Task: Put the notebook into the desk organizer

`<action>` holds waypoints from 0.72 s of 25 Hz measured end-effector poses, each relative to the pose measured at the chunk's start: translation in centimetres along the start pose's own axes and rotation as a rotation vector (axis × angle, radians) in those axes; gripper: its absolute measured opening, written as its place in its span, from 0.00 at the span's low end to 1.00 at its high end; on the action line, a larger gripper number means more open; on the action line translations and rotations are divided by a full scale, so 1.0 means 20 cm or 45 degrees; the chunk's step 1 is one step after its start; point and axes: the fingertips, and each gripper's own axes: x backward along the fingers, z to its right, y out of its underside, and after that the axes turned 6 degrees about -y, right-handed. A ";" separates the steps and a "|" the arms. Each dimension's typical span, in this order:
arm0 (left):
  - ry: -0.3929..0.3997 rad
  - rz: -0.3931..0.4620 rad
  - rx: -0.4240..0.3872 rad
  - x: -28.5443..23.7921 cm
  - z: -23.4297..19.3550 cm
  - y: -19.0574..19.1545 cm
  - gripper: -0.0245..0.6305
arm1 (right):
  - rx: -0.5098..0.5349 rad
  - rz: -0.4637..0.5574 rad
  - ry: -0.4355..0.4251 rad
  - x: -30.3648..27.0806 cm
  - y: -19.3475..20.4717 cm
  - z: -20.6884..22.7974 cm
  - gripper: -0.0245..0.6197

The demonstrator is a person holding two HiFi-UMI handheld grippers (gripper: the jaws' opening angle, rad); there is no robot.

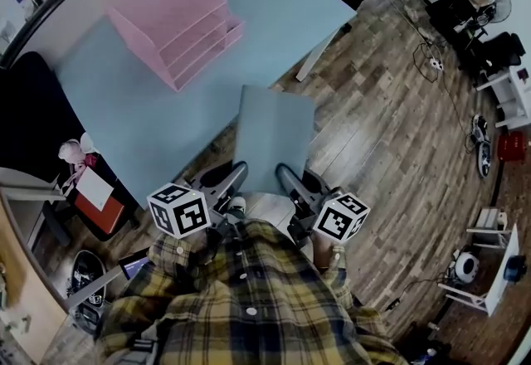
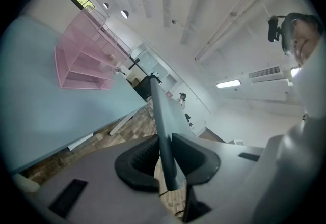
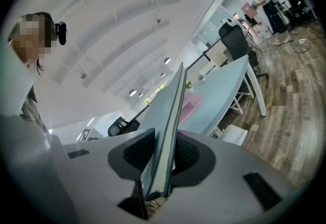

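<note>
The task was underway but not finished. The notebook [image 1: 274, 135] was off any surface and carried by both grippers, and nothing had gone into the desk organizer [image 1: 178, 27], whose pink trays looked empty from the head view.

The left gripper [image 2: 165, 159] was clamped on the notebook's near edge, its pads pressed against either face of the thin cover. The right gripper [image 3: 163, 159] was closed on the same edge just beside it, jaws narrow with the pages visible between them.

From both sets of jaws the notebook reached straight ahead and away from the person. Its far edge seemed to reach over the near rim of the table [image 1: 124, 114], though the steep angle made that hard to confirm.

The organizer stood well ahead of the grippers, off to the left gripper's side, well apart from the notebook. What remained was carrying the notebook across to it and sliding it into a tray.
</note>
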 end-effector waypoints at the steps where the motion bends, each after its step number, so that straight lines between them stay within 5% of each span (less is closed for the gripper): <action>1: -0.002 0.001 0.001 0.00 -0.02 -0.02 0.15 | -0.003 -0.002 0.002 -0.02 -0.01 0.00 0.18; 18: -0.115 0.129 0.095 -0.02 -0.27 -0.20 0.15 | 0.002 -0.161 -0.091 -0.39 -0.07 0.09 0.17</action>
